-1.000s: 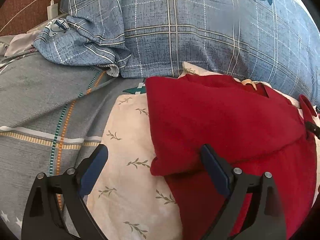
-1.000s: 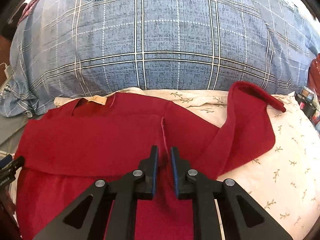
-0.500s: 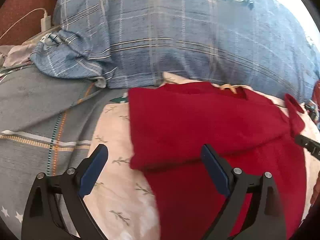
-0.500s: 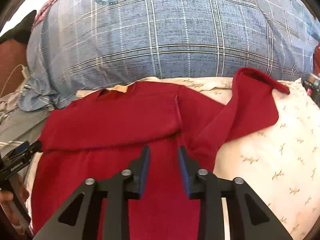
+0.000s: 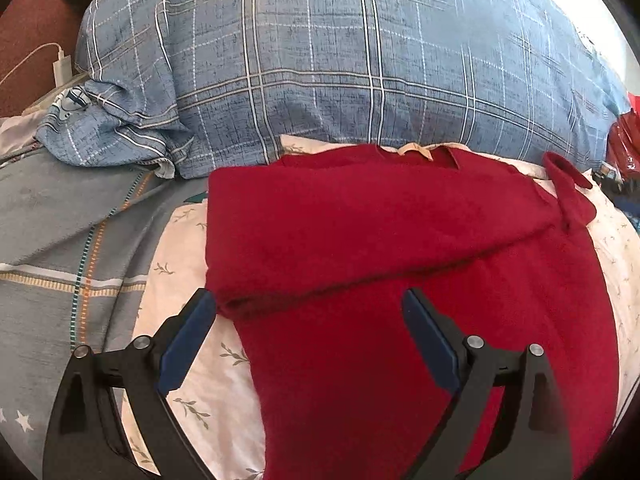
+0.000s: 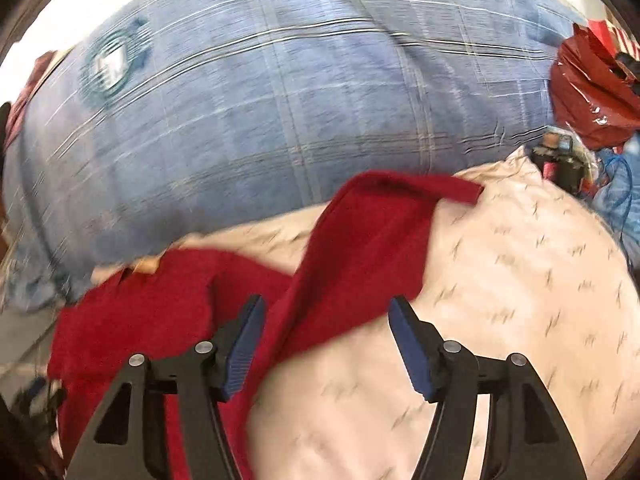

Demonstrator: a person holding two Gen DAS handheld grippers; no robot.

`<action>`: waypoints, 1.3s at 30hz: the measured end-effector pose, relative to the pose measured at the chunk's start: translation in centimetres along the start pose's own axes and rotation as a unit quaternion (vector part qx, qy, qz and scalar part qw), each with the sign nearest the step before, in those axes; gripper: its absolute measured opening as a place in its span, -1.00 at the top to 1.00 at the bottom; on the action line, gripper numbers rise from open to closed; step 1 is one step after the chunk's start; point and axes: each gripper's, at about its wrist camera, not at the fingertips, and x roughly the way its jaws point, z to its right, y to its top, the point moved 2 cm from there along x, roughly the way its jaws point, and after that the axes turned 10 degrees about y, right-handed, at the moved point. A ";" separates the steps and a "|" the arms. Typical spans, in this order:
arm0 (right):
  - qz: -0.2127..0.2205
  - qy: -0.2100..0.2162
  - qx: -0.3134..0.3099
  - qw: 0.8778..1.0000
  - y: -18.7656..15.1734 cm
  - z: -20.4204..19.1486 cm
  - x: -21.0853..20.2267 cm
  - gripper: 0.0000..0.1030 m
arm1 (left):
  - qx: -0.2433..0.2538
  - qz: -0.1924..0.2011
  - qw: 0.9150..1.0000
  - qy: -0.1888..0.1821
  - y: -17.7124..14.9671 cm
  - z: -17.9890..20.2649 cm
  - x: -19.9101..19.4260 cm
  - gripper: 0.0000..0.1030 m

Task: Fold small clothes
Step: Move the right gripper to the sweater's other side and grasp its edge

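A small red sweater lies on a cream leaf-print cloth, its left sleeve folded across the chest. My left gripper is open above the sweater's left edge, gripping nothing. In the blurred right wrist view, the sweater shows its right sleeve stretched out to the upper right over the cream cloth. My right gripper hovers over the base of that sleeve, its jaws opening and nothing pinched between the pads.
A big blue plaid pillow rises right behind the sweater. Grey patterned bedding lies to the left, with a white charger beyond. A red plastic bag and small clutter sit at the far right.
My right gripper let go of the folded sleeve, opened wide and swung right toward the other sleeve. The left gripper shifted sideways, staying open.
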 end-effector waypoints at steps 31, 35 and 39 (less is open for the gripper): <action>0.026 0.128 -0.094 0.987 6.5 -7.2 -1.5 0.79 | -0.055 0.010 0.998 0.007 1.2 -3.7 0.1 -0.84; -0.009 0.222 -0.190 0.956 1.1 -16.0 -1.6 0.69 | -0.080 0.009 0.997 0.016 1.3 -4.9 0.6 -0.84; -0.097 0.239 -0.245 0.935 -6.4 -19.7 1.7 0.28 | -0.095 0.009 0.995 0.012 1.3 -5.7 0.8 -0.84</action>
